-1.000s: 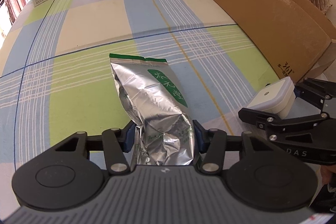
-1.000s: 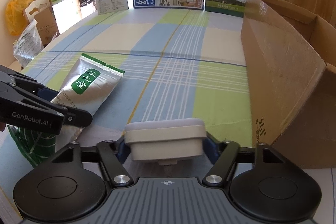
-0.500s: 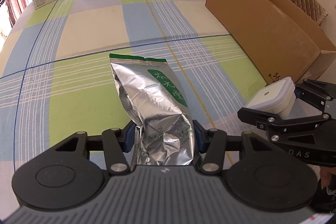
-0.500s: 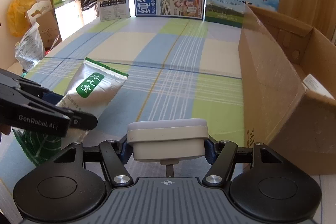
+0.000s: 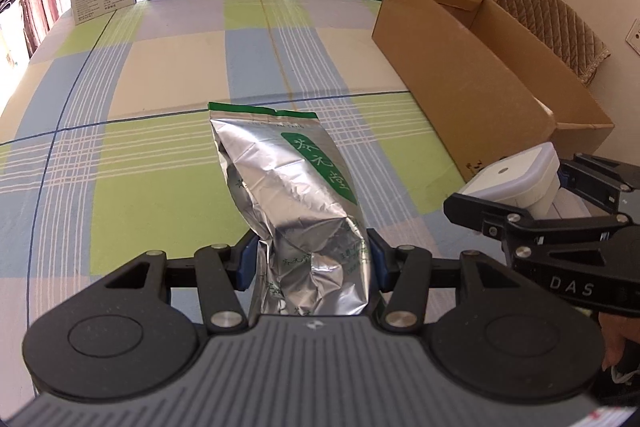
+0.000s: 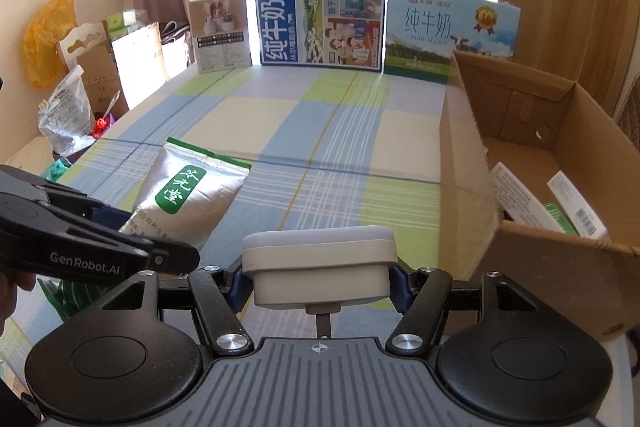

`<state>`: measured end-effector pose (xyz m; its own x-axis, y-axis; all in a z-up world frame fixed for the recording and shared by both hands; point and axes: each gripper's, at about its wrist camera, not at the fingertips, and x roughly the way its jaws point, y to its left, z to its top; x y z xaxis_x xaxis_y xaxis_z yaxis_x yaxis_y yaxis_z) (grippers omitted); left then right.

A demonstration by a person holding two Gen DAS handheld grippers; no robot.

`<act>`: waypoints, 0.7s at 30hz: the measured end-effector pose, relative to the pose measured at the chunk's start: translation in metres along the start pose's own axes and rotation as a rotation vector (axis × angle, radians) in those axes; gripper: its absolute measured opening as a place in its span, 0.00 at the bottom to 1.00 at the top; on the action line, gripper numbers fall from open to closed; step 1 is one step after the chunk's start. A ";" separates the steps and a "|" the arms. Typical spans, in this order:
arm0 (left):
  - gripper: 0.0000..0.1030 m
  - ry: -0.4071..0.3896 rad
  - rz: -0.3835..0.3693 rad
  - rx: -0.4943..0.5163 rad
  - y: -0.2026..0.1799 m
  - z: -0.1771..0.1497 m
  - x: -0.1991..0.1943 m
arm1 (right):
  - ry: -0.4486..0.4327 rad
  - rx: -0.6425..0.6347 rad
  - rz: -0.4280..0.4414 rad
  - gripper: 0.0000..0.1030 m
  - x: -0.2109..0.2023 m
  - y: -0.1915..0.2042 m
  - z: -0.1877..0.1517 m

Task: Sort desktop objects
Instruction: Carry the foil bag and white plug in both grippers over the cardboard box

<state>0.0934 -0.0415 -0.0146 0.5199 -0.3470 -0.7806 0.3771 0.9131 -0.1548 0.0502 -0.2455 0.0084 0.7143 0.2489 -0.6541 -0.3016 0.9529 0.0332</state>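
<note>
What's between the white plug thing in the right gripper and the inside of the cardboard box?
Only the cardboard box's near side wall. The white plug, clamped in the right gripper, sits left of it, so it must clear the rim. Packets lie inside.

Left wrist view: sitting just behind its fingers (image 5: pixel 245 259), looking down along them.
Right wrist view: riding behind its fingers (image 6: pixel 400 285), facing forward.
Shared: both are taking in the cardboard box (image 5: pixel 472 75) beyond the fingertips.
</note>
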 end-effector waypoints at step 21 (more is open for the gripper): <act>0.47 -0.065 -0.062 0.114 -0.094 0.034 -0.039 | -0.164 0.077 -0.111 0.60 -0.091 -0.066 0.026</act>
<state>0.0635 -0.1213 0.0506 0.5400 -0.4182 -0.7304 0.4925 0.8607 -0.1286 0.0210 -0.3264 0.0855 0.8354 0.1604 -0.5257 -0.1703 0.9849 0.0298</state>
